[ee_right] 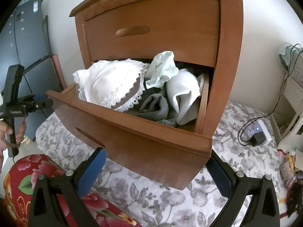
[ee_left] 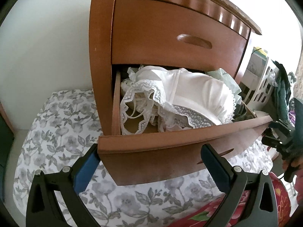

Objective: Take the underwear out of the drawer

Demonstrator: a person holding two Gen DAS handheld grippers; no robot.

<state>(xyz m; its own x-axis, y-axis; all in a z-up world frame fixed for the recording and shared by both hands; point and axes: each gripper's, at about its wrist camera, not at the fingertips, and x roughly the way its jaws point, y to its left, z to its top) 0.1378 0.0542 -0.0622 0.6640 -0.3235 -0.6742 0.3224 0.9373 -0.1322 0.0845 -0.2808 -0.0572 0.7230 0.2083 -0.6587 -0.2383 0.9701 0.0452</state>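
Beyond both grippers, underwear (ee_left: pixel 181 94) in drawer (ee_left: pixel 170 151)

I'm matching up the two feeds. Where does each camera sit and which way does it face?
Left wrist: on the left tongs, below the open drawer, looking up-right; own open fingers show.
Right wrist: on the right tongs, looking up-left; own open fingers and a hand show.
Shared: drawer, white bra, floral bedspread.

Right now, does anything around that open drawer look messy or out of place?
Yes. The lower drawer is overstuffed: a white lace-trimmed garment is heaped above its front edge, and a pale green piece pokes up towards the closed upper drawer. Nothing looks folded. Both the left gripper and the right gripper are open and empty.
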